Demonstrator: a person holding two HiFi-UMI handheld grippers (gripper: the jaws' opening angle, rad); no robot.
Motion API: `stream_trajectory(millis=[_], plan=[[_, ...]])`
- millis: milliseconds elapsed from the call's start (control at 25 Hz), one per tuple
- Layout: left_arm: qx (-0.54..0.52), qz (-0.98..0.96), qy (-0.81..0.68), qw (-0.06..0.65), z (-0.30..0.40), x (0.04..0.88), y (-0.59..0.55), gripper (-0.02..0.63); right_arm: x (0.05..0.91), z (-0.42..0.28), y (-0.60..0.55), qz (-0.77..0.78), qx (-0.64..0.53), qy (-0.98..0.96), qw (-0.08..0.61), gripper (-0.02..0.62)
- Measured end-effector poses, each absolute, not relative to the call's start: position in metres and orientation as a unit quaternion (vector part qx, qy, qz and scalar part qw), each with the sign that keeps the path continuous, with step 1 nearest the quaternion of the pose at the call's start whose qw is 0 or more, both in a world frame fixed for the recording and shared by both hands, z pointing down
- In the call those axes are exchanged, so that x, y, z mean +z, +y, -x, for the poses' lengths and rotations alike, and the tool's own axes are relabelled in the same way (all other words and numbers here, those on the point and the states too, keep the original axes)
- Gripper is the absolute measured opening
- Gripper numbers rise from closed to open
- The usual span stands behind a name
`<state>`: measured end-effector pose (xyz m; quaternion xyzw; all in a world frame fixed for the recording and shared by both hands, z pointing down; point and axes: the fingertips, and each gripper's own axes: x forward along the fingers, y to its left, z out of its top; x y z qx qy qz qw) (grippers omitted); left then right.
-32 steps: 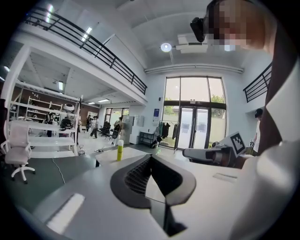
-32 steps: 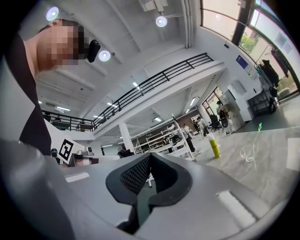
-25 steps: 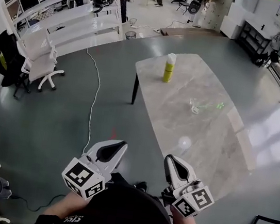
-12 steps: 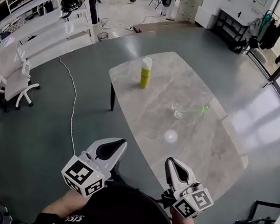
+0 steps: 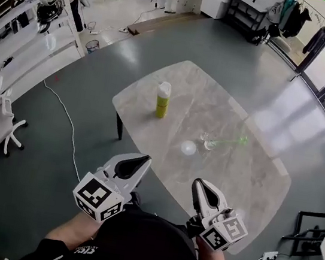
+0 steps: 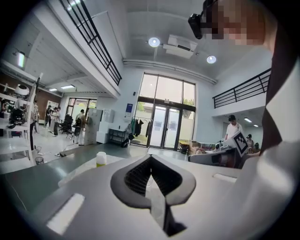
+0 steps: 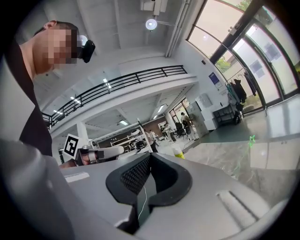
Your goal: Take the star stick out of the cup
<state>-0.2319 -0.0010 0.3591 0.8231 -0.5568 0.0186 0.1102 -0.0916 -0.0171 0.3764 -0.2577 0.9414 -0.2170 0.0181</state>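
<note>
A clear cup (image 5: 207, 143) stands on the marble table (image 5: 244, 187), and a thin green star stick (image 5: 229, 142) leans out of it to the right. The stick's star tip (image 7: 251, 138) also shows small and far off in the right gripper view. Both grippers are held close to the person's body, well short of the cup. My left gripper (image 5: 139, 161) is shut with nothing in it, its jaws (image 6: 150, 161) meeting. My right gripper (image 5: 198, 185) is also shut and holds nothing, its jaws touching (image 7: 149, 159).
A yellow-green bottle (image 5: 163, 99) with a white cap stands near the table's far left corner, and shows in the left gripper view as the bottle (image 6: 101, 159). A white cable (image 5: 66, 124) runs over the grey floor at the left. Shelves, office chairs and people stand farther off.
The head view has swung, so the table and cup now sit lower and nearer the middle. Both grippers stay shut in the same place by the body.
</note>
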Motion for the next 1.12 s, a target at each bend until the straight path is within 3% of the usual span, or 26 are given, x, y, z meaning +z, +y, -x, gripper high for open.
stream_trajectory(millis=[400,880,1120], plan=[[0.024,-0.868,-0.479,0.129,0.259,0.368,-0.054,0.003,0.379,0.136,-0.048,0.316,-0.230,0.920,0.007,0.014],[0.035,-0.892,-0.440,0.101,0.173,0.364,-0.132,0.005,0.375,0.057,-0.105,0.355,-0.216,0.909,0.039,0.014],[0.053,-0.900,-0.424,0.087,0.121,0.369,-0.157,0.043,0.387,0.002,-0.120,0.370,-0.227,0.900,0.047,0.014]])
